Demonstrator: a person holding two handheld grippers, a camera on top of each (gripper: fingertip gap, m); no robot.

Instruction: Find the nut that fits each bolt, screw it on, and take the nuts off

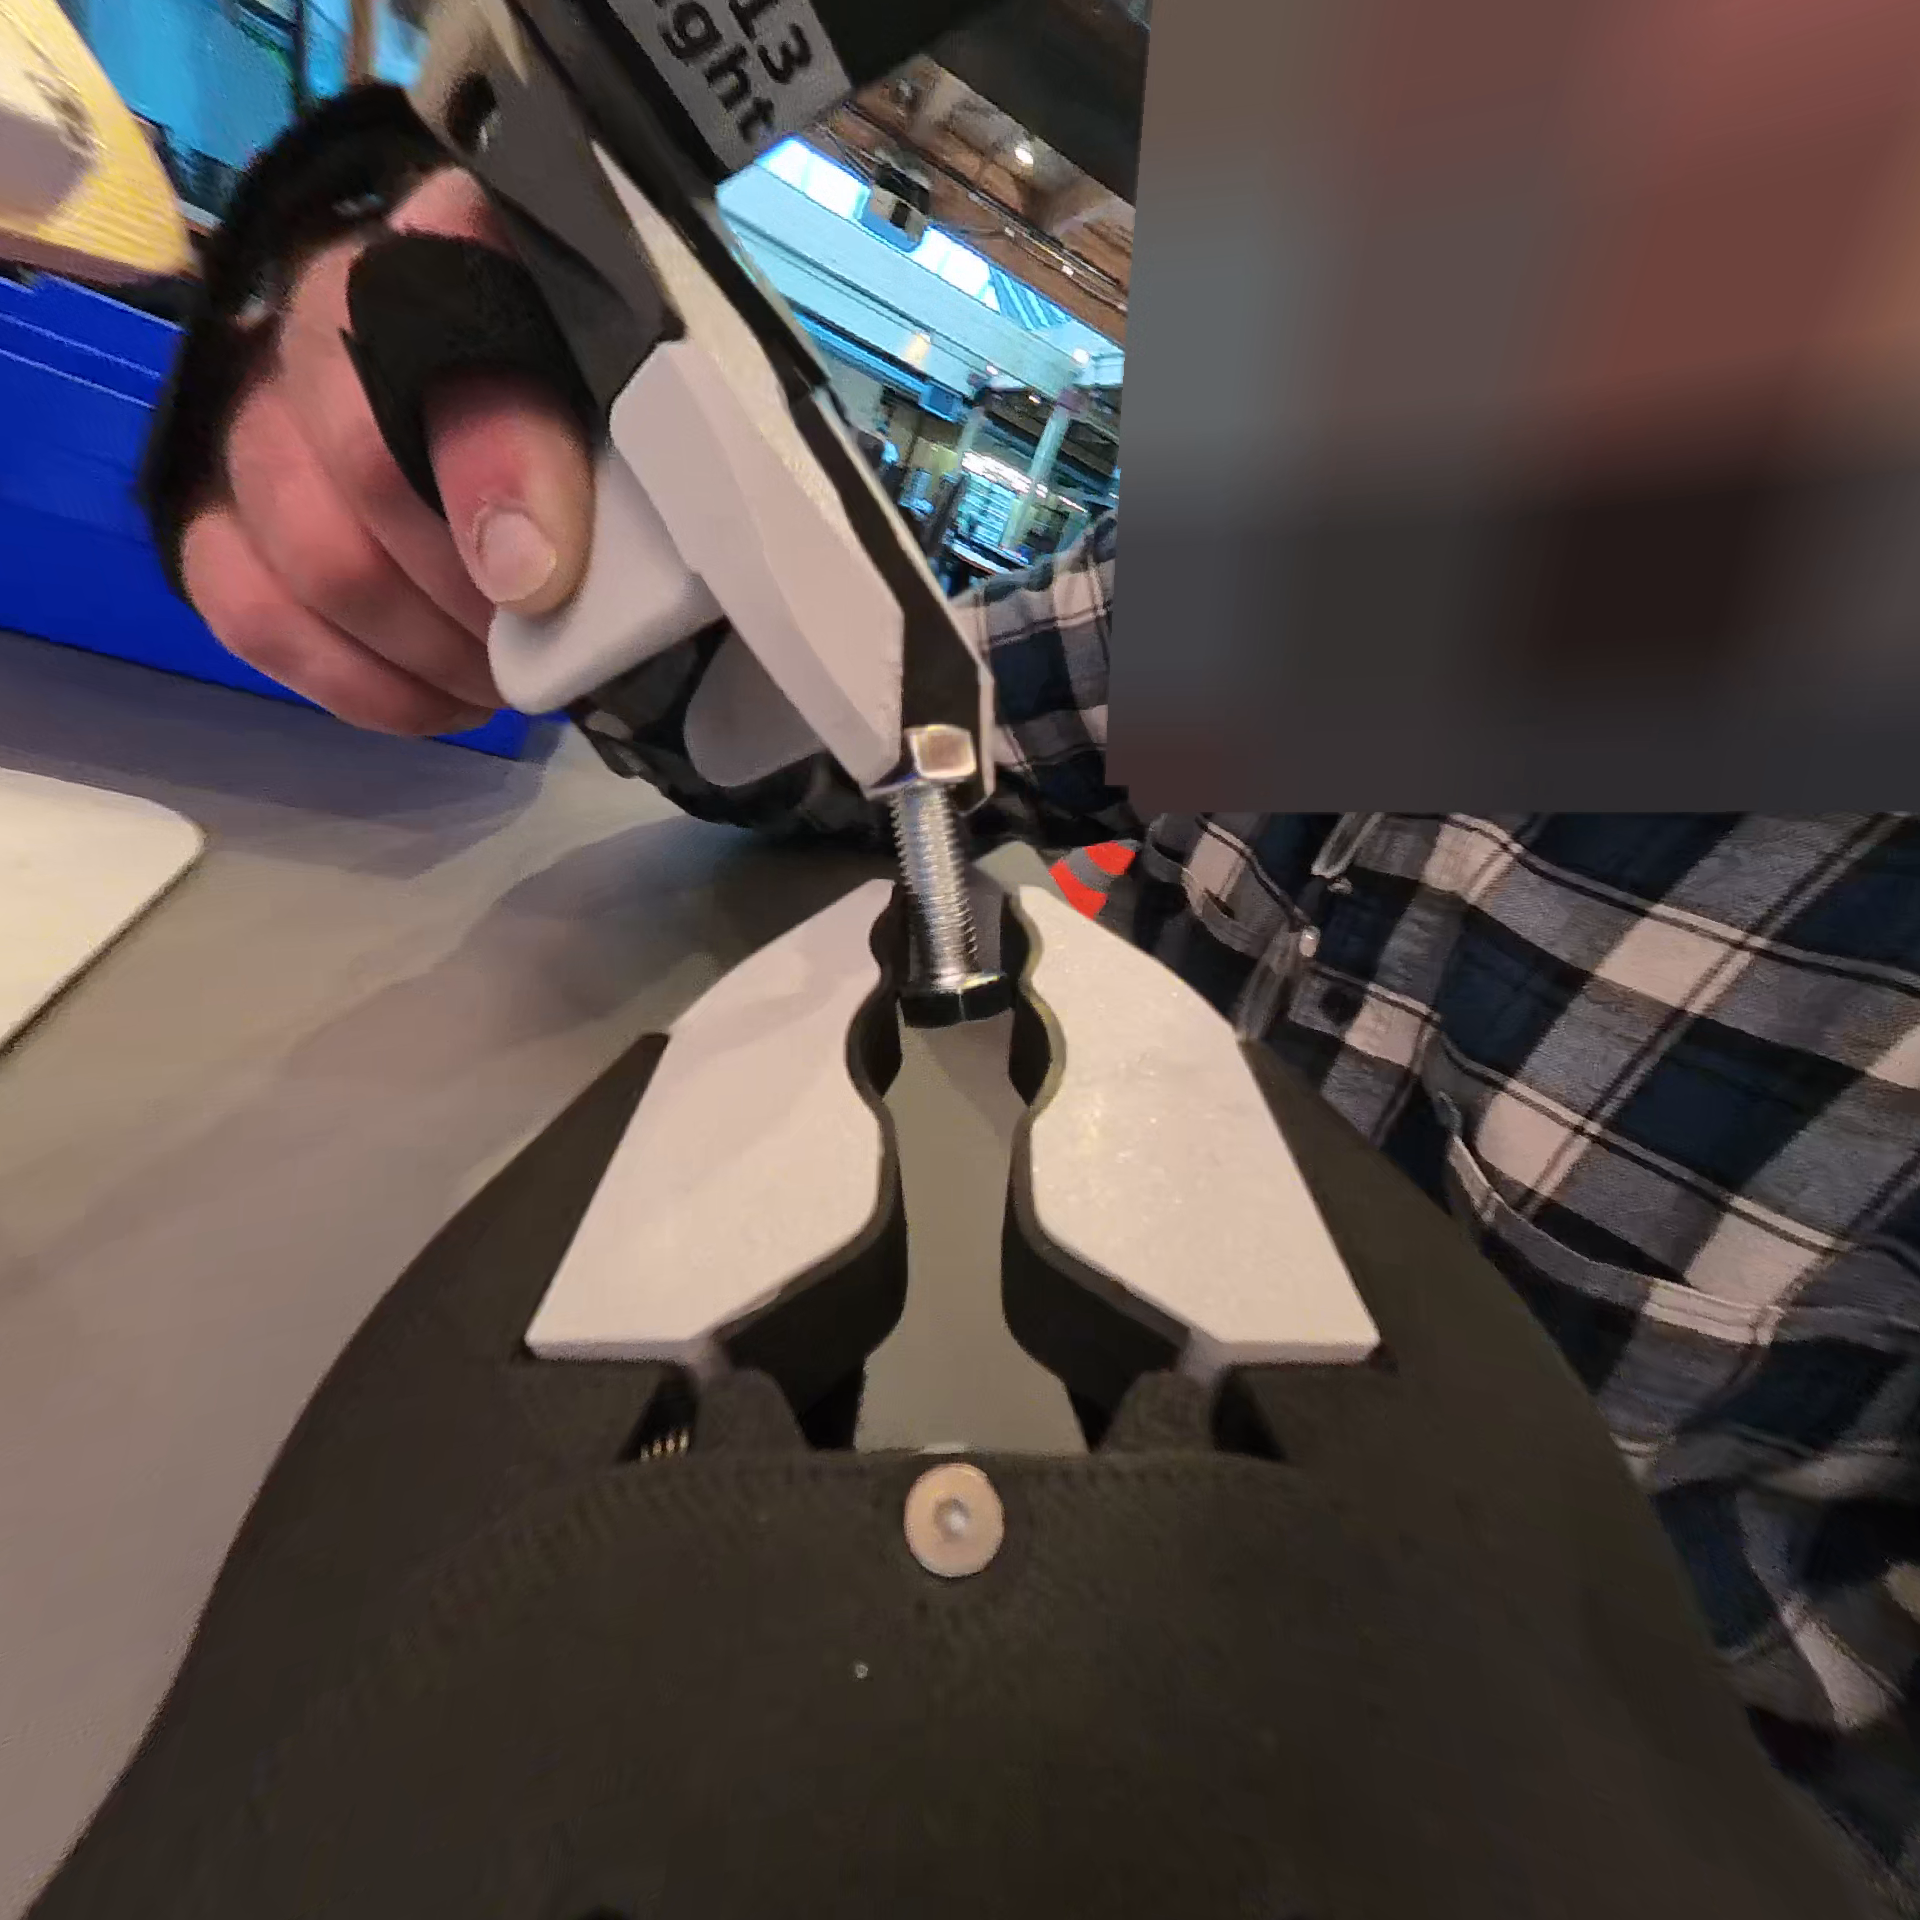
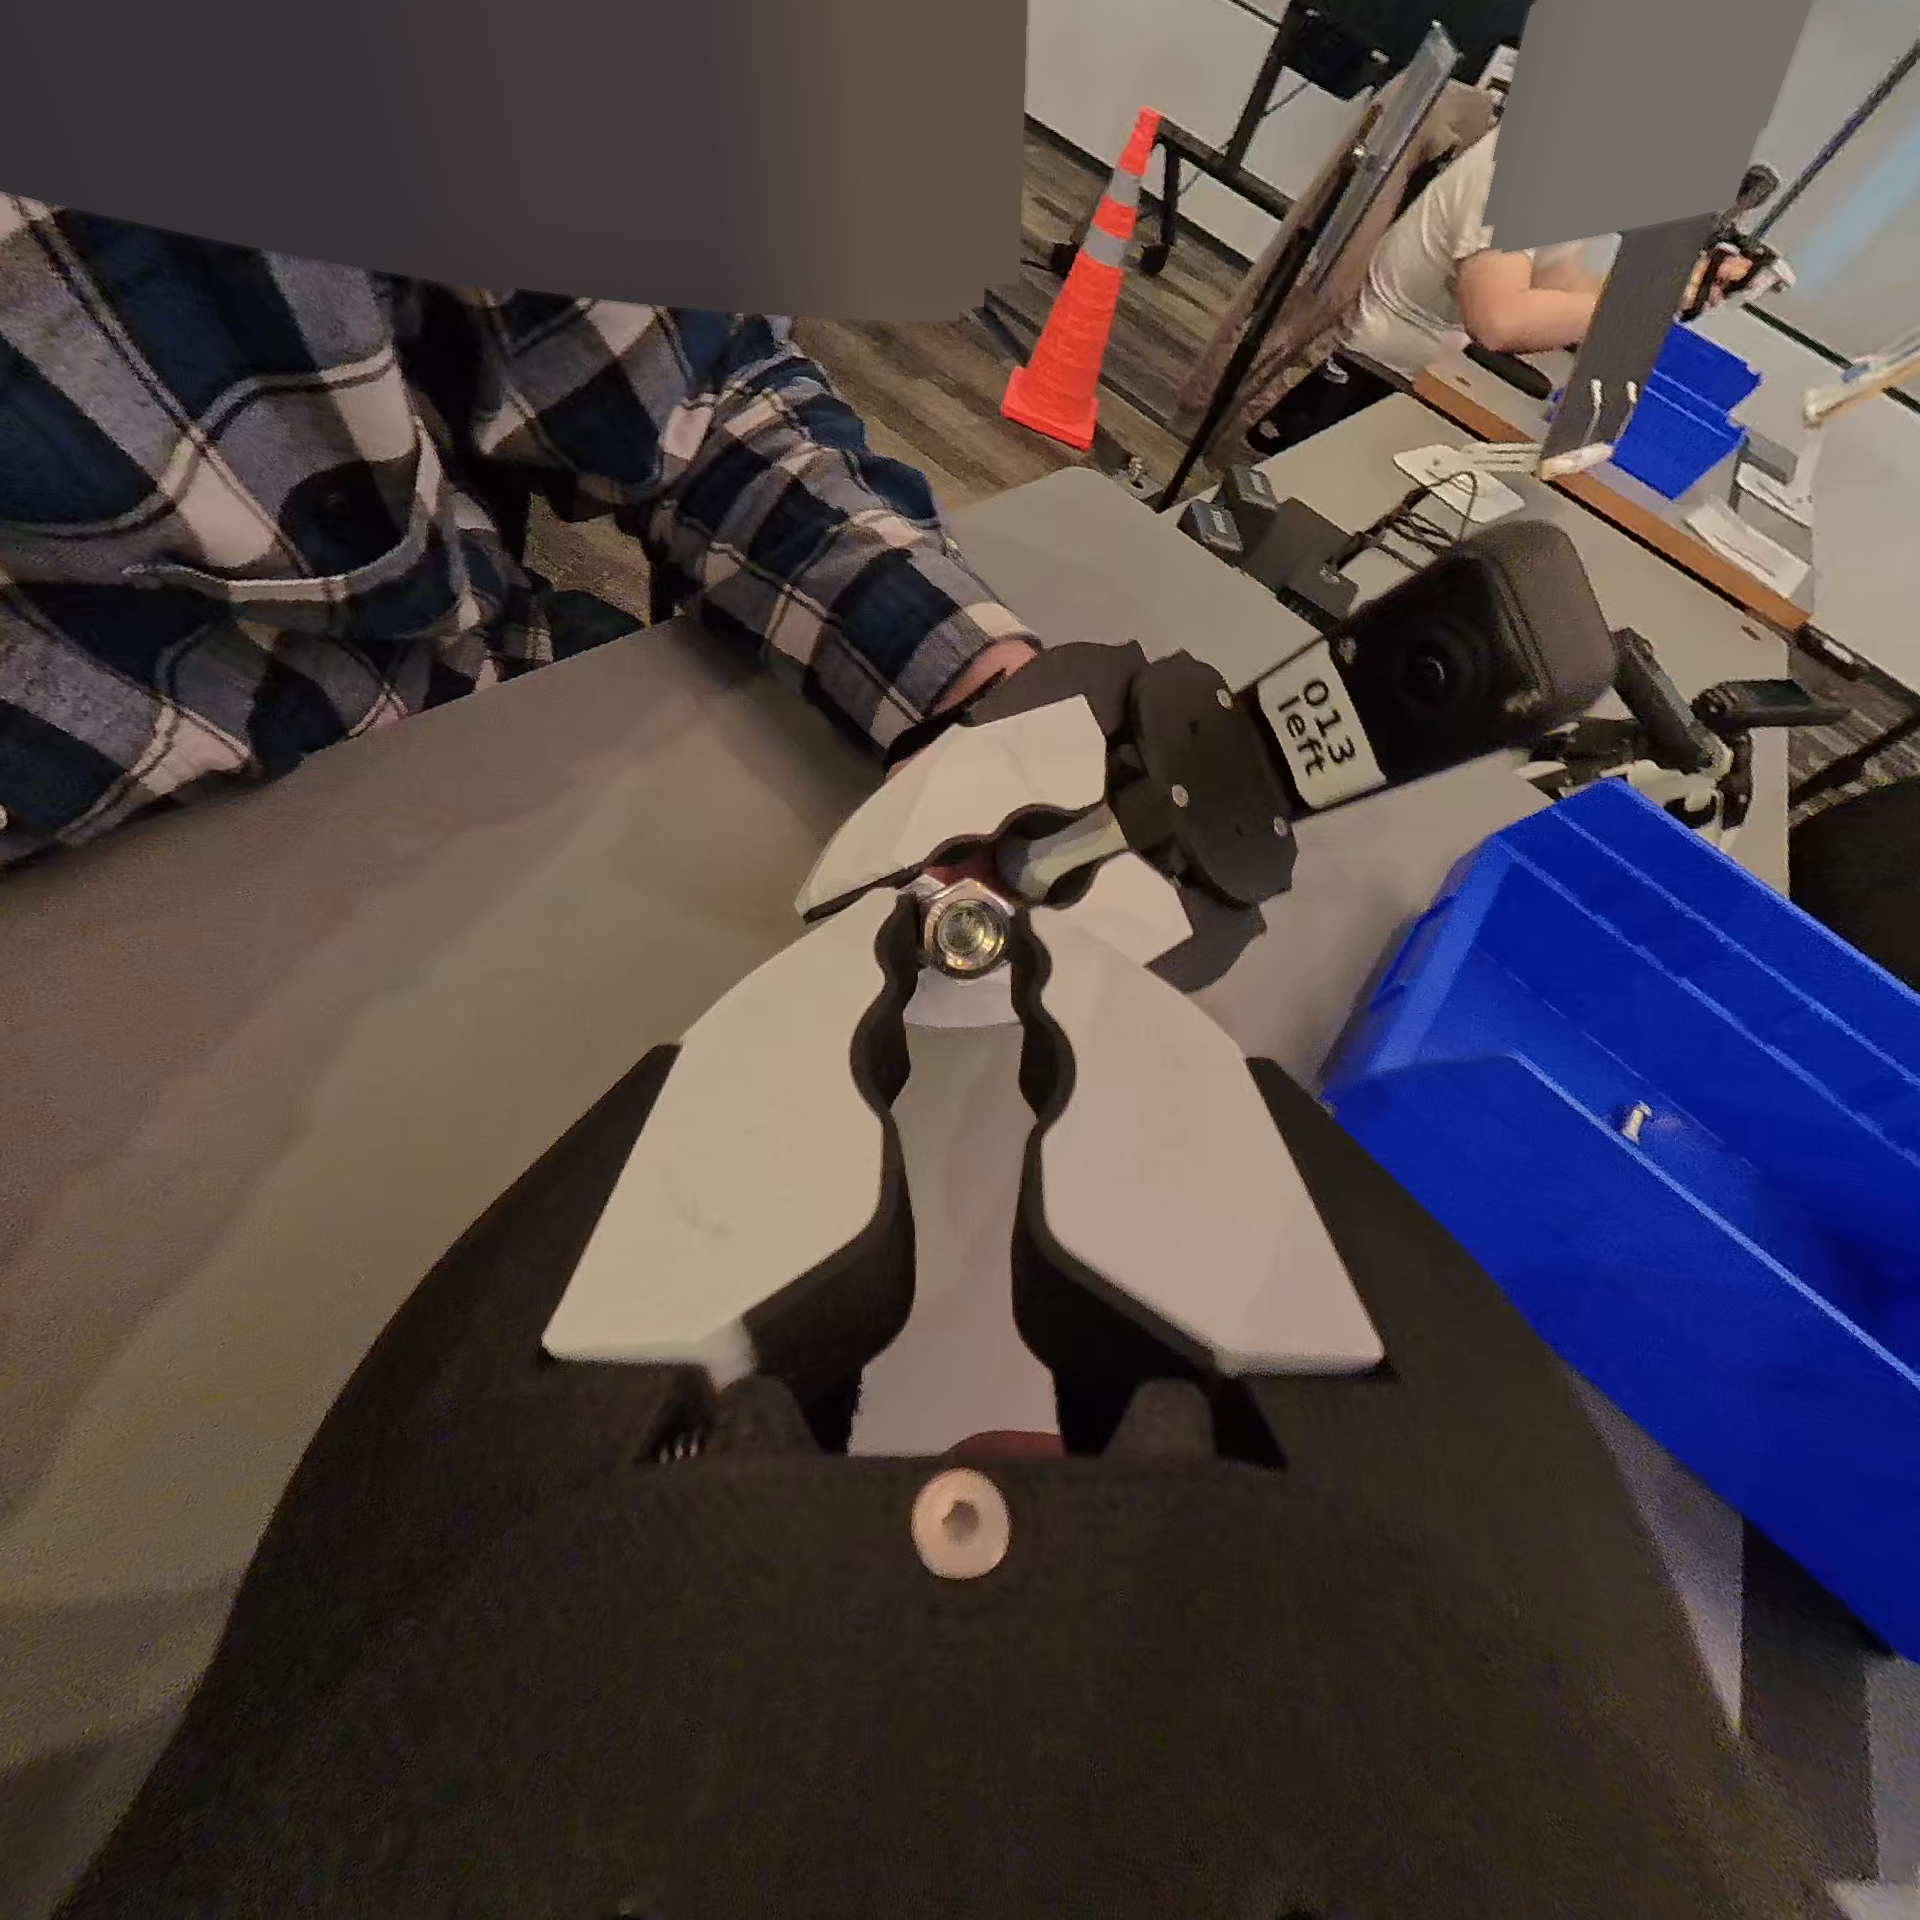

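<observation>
One silver bolt and one silver nut are in view. The left gripper has its fingers clamped on the bolt head; the right gripper grips the nut at the bolt's tip, above the grey desk. One blue bin sits just beside them, one orange cone well behind.
</observation>
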